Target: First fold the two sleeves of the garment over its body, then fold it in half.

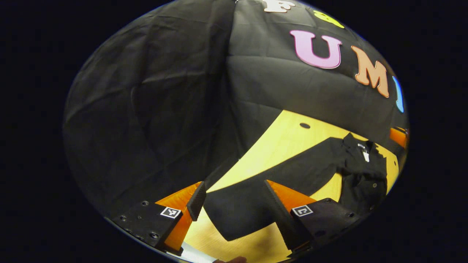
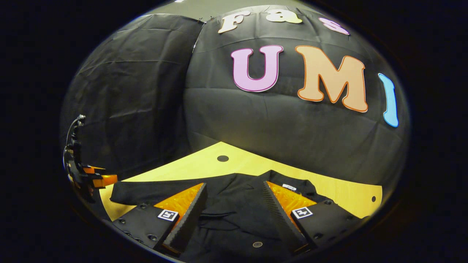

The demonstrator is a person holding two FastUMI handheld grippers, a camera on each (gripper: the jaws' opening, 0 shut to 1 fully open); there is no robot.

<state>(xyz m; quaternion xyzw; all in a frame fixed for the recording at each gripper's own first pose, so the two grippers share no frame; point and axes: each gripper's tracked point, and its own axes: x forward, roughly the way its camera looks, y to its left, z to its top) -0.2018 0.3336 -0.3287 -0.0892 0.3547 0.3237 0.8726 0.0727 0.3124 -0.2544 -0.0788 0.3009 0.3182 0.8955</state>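
Black cloth walls close off the booth behind a pale yellow wooden table [image 2: 256, 166], which has a small round hole [image 2: 222, 158] near its far edge.

Seen from the left gripper view, the left gripper [image 1: 234, 199] hangs above the table's left end with its jaws spread wide and nothing between them. Under the gap lies the cuff end of a sleeve [image 1: 237, 212], stretched out flat on the wood and running off to the right toward the body of a black garment [image 1: 362, 171]. That garment, a dark buttoned jacket or shirt, lies spread on the table with its collar and a small white tag toward the far side. At the right rim of this view a bit of the other gripper shows beyond the garment.

From the right gripper view, the left gripper [image 2: 91, 179] sits at the far left, just beside the tip of the outstretched sleeve [image 2: 153, 191]. Moving right, the right gripper [image 2: 234, 202] hovers low over the garment's chest, jaws also wide apart and gripping nothing; the collar and a white label [image 2: 289, 187] lie just beyond its fingers, and a button [image 2: 257, 244] shows on the cloth between them.
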